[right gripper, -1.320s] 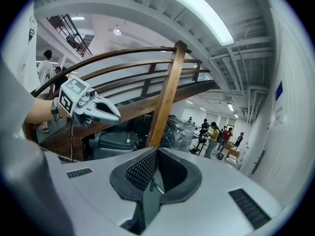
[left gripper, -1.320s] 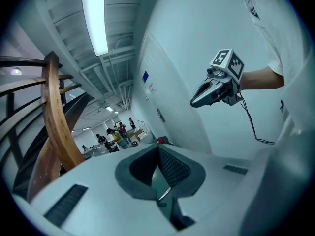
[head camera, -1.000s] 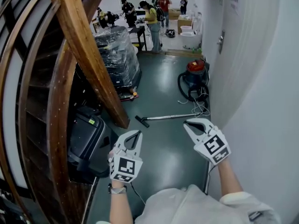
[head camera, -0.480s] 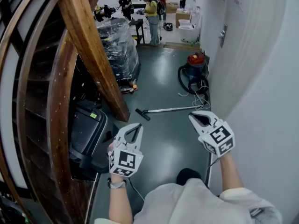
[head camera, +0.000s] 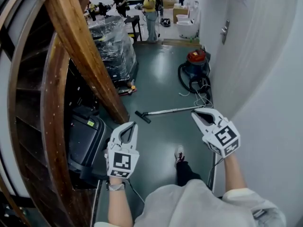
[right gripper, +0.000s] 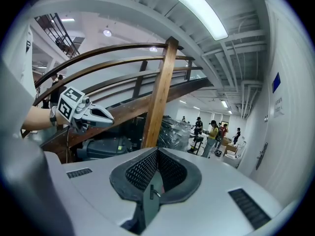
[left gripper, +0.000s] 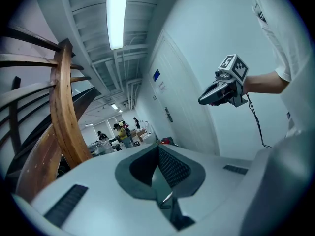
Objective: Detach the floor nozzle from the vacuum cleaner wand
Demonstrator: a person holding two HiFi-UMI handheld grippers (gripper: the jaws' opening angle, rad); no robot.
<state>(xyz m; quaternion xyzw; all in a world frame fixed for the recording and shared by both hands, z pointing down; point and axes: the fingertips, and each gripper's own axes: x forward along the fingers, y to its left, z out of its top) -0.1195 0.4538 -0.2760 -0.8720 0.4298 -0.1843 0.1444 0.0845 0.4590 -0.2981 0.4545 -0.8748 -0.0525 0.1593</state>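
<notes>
I see the dark green floor (head camera: 161,79) mid-frame, a slanted wooden stair beam (head camera: 80,46) upper left and a red canister vacuum cleaner (head camera: 195,63) upper right. Its silver wand (head camera: 170,110) lies at centre, with the black floor nozzle (head camera: 142,117) on its left end. In the lower frame, my left tool (head camera: 133,125) and right tool (head camera: 194,111) are both closed and empty.

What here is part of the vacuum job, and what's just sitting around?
For the job: floor nozzle, wand, red vacuum cleaner, left tool, right tool, both shut and empty.
Just lying about: plastic-wrapped pallet, black machine, wooden beam.
</notes>
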